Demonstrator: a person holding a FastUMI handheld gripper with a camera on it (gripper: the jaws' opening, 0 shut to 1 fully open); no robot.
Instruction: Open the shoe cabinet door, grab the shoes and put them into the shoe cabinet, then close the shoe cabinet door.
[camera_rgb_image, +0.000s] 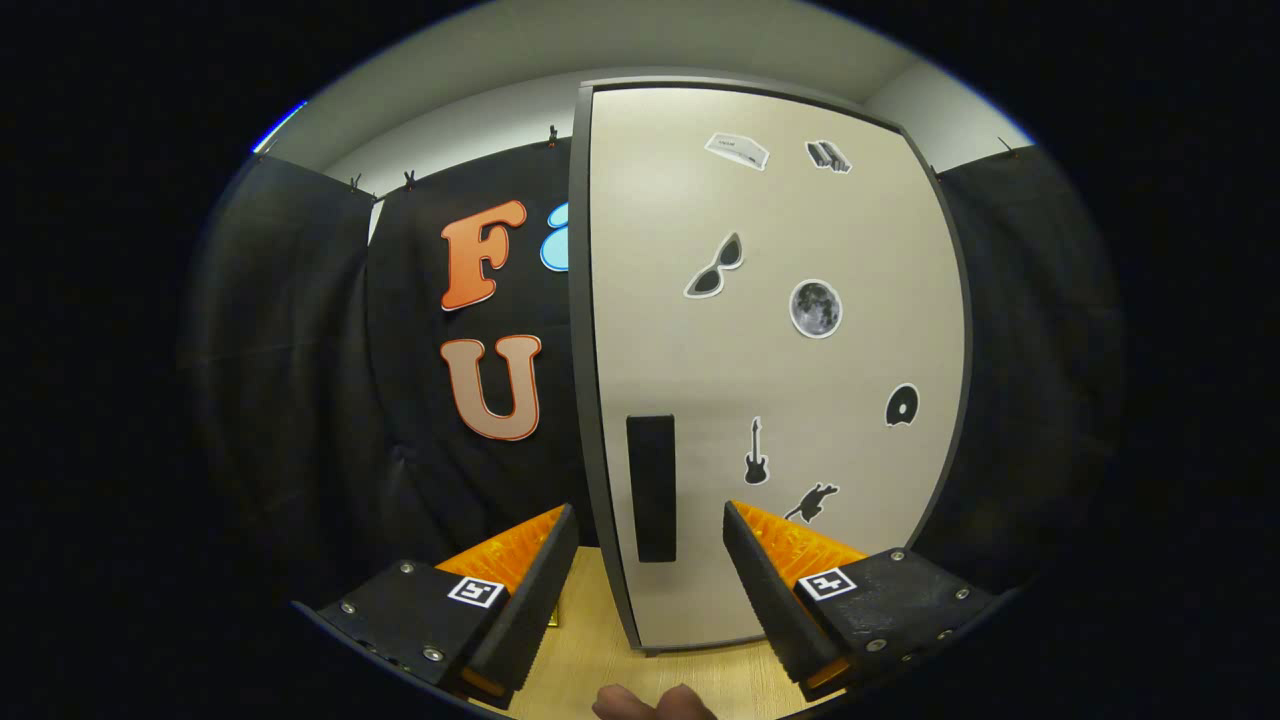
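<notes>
Wood-grain worktop (590, 640) runs under the tool (650, 545), which sits low in the middle of the frame with its two fingers spread wide and nothing held between them. The left finger (530, 590) and right finger (770, 590) straddle the lower end of the dark vertical handle (651, 487), but neither one looks to be touching it, so I'd call that lined up for a grab, not a grab. A bit of the person's hand (650, 703) peeks in at the very bottom centre.

Just beyond the fingers stands the shoe cabinet door (780, 350), a pale beige panel with a dark edge, filling the centre and right of the frame. It's got stickers all over: sunglasses, a moon, a guitar, a disc, a few others. The door looks flush and shut to me, though I can't see the hinge side well enough to swear to it.

So progress-wise, as far as I can judge: basically square one. Door not opened yet, and I can't say where the shoes are from this angle. Still to do is the whole thing: pull the handle, fetch the shoes, put them inside, close it again.
</notes>
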